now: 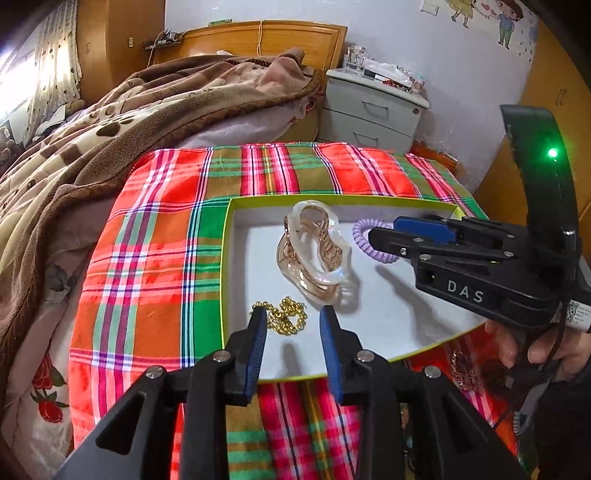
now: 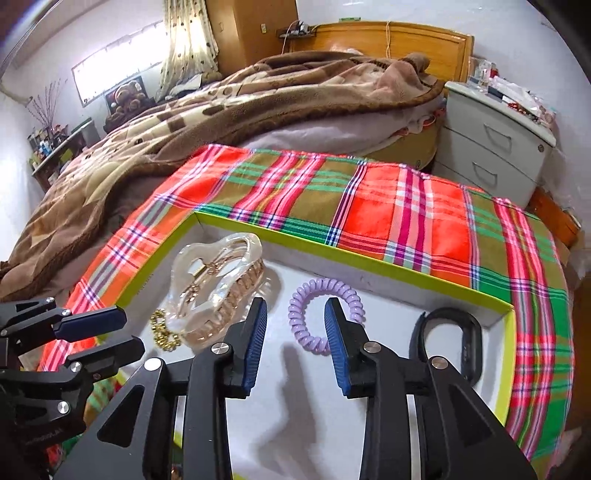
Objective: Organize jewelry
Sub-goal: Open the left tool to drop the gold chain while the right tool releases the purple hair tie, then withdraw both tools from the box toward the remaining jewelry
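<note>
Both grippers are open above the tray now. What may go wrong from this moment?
1. The left gripper hangs just over the gold chain; pulling back could snag it.
2. The right gripper sits close to the purple coil hair tie and could push it against the clear hair claw.

the white capital letters "d a s" stand on the black side of the right gripper (image 1: 384, 230), as the left wrist view shows it above the white tray (image 1: 369, 317). a small white label (image 1: 578, 314) with tiny black print sits at the rear of that same gripper, just above the person's hand (image 1: 517, 343), but its print is too small to read. faint raised lettering runs along the lower edge of the left gripper (image 2: 110, 334) in the right wrist view, too dim to make out. the wall sticker of cartoon children (image 1: 491, 18) carries no lettering that can be read.
</note>
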### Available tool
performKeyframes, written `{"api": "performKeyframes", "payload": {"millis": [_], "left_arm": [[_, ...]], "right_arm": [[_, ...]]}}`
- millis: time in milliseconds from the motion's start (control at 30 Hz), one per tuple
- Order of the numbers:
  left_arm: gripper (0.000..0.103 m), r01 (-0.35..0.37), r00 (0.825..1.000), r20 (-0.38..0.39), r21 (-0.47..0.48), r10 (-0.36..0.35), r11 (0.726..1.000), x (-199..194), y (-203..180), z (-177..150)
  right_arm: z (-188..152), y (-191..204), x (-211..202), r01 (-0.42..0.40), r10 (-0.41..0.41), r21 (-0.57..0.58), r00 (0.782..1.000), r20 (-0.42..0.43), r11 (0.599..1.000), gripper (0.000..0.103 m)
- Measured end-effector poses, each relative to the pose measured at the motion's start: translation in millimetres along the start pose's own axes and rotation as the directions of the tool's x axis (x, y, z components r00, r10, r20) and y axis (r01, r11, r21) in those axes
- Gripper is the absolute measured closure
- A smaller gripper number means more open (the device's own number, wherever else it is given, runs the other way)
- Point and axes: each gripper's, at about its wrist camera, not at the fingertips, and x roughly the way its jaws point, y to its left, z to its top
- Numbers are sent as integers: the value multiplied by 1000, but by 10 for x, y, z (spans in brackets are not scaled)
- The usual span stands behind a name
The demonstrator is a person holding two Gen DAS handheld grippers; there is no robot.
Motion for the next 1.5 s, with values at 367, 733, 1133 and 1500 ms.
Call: {"api": "performKeyframes", "payload": {"millis": [367,733,1133,1500], "left_arm": [[60,42,998,44,-44,-40,998,-299,-93,-226],[56,161,987,36,-35,-160,986,-450,-268,-551],[52,263,965,15,-92,-263,960,-466,-304,-874],[53,243,970,-14,-63,-244,968,-423,-306,-1024]], "right_arm": [[-254,58,-518,18,-22,47,996,87,999,64],[-763,-57,-1110,63,-78,97,984,161,993,64],[-1678,-316,-1476,166,-181,142,978,100,976,58],[-2094,-433,-1475,189,-195,157,981,22,969,58]]}}
